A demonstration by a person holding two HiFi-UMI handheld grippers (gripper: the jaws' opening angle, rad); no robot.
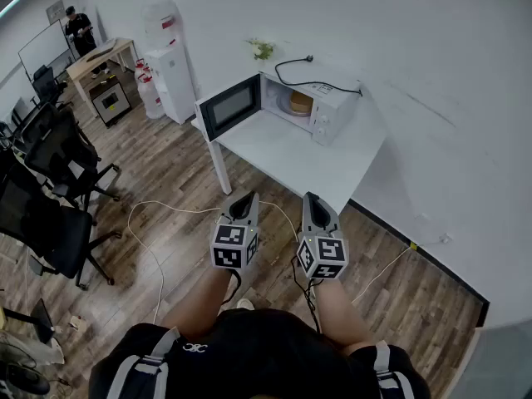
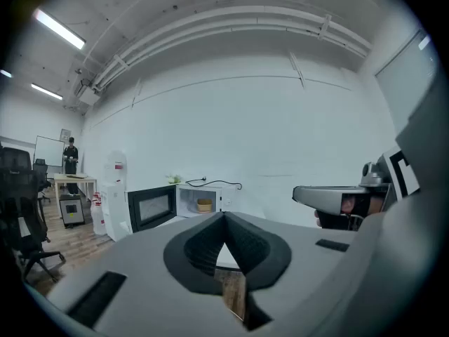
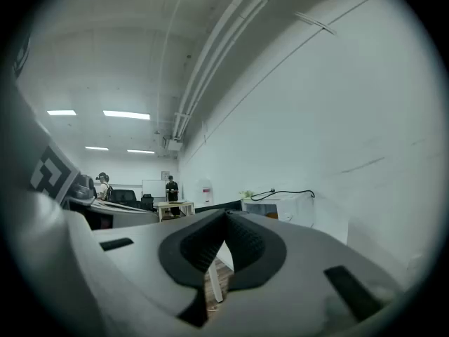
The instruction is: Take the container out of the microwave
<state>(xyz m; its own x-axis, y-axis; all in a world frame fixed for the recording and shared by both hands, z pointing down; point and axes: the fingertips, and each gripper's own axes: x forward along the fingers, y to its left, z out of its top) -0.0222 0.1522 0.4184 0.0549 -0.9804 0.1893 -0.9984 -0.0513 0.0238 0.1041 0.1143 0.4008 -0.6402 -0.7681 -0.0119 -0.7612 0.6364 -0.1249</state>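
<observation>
A white microwave (image 1: 320, 102) stands on a white table (image 1: 316, 160) with its dark door (image 1: 229, 106) swung open to the left. Inside it sits a tan round container (image 1: 300, 102), which also shows in the left gripper view as the container (image 2: 204, 205) within the microwave (image 2: 200, 201). Both grippers hang well short of the table, above the wooden floor. My left gripper (image 1: 243, 199) is shut with nothing in it, its tips meeting at the left gripper's front (image 2: 224, 220). My right gripper (image 1: 314, 201) is beside it, also shut and empty, as the right gripper (image 3: 225, 220) view shows.
A black power cord (image 1: 303, 75) lies on top of the microwave. A water dispenser (image 1: 170, 61) stands left of the table. Black office chairs (image 1: 58, 169) crowd the left. A white cable (image 1: 158, 239) trails across the floor. A person (image 1: 81, 30) stands by a far desk.
</observation>
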